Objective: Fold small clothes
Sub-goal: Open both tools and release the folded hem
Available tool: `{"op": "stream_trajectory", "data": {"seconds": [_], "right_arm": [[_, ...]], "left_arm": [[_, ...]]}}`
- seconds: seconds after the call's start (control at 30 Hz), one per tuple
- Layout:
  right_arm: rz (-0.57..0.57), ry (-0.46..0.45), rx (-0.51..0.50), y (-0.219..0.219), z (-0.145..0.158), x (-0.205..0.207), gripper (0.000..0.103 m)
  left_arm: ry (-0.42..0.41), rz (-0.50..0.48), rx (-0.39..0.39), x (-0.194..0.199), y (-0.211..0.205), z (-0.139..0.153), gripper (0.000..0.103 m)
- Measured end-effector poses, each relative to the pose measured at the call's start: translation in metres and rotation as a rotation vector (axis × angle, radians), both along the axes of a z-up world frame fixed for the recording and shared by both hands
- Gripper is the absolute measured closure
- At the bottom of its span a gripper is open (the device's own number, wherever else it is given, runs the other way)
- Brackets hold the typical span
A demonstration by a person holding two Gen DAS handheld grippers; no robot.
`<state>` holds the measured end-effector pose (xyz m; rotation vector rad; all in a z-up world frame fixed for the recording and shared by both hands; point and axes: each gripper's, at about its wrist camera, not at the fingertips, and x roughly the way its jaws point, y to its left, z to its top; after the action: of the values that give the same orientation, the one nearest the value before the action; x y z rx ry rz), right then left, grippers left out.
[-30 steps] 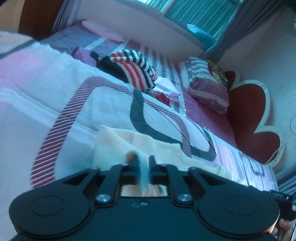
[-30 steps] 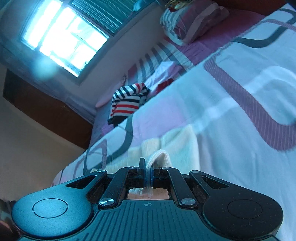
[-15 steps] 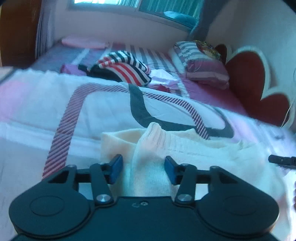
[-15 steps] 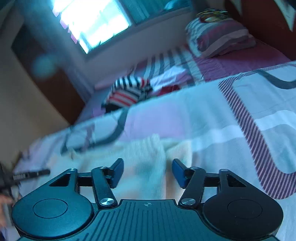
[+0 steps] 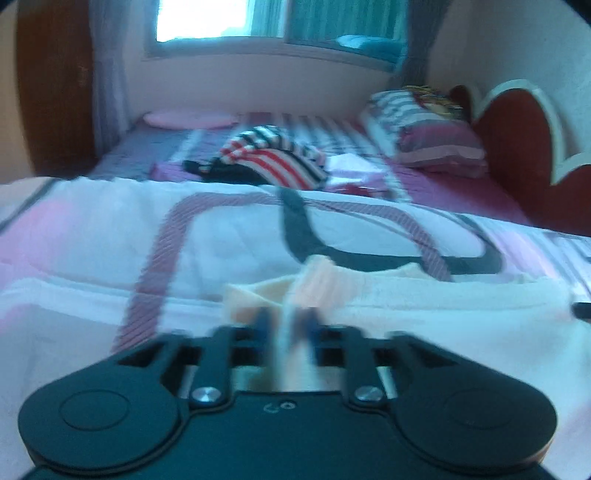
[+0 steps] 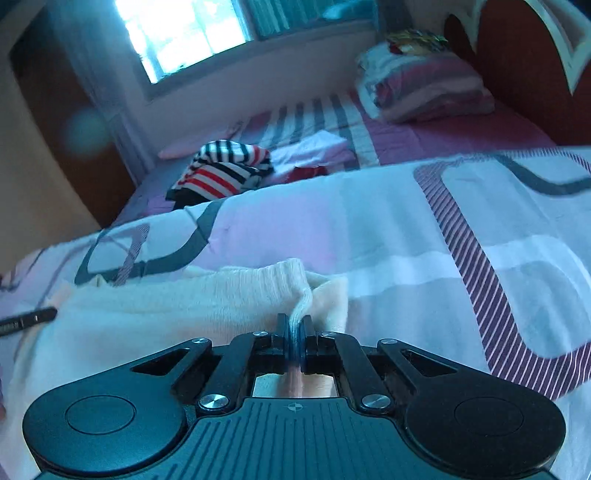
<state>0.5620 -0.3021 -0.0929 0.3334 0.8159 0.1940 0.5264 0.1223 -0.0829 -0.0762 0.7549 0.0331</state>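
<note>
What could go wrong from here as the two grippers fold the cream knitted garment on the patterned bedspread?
1. The right gripper is closing on only a thin ridge of the cream knitted garment; that small pinch might slip out when lifted.
2. The left gripper has its jaws opening with cloth between them, so that side may drop and leave the fold uneven.

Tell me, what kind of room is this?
It looks like a bedroom: a bed with a patterned blanket, a pillow by the red headboard, and a window behind.
</note>
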Motion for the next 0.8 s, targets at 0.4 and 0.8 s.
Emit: {"op": "stream_trajectory", "data": {"seconds": [0.4,0.8], "right_arm": [[0.3,-0.113,-0.148,0.125,0.023,-0.011,0.05],[0.099,-0.133,-0.223,0.065,0.014,-0.028,0.05]], "left_arm": [[-0.102,-0.239,0.126,-0.033,-0.115,0.017,0.021],[-0.081,-0.039,0.106,-0.051,-0.043,0.012,0.026]]}}
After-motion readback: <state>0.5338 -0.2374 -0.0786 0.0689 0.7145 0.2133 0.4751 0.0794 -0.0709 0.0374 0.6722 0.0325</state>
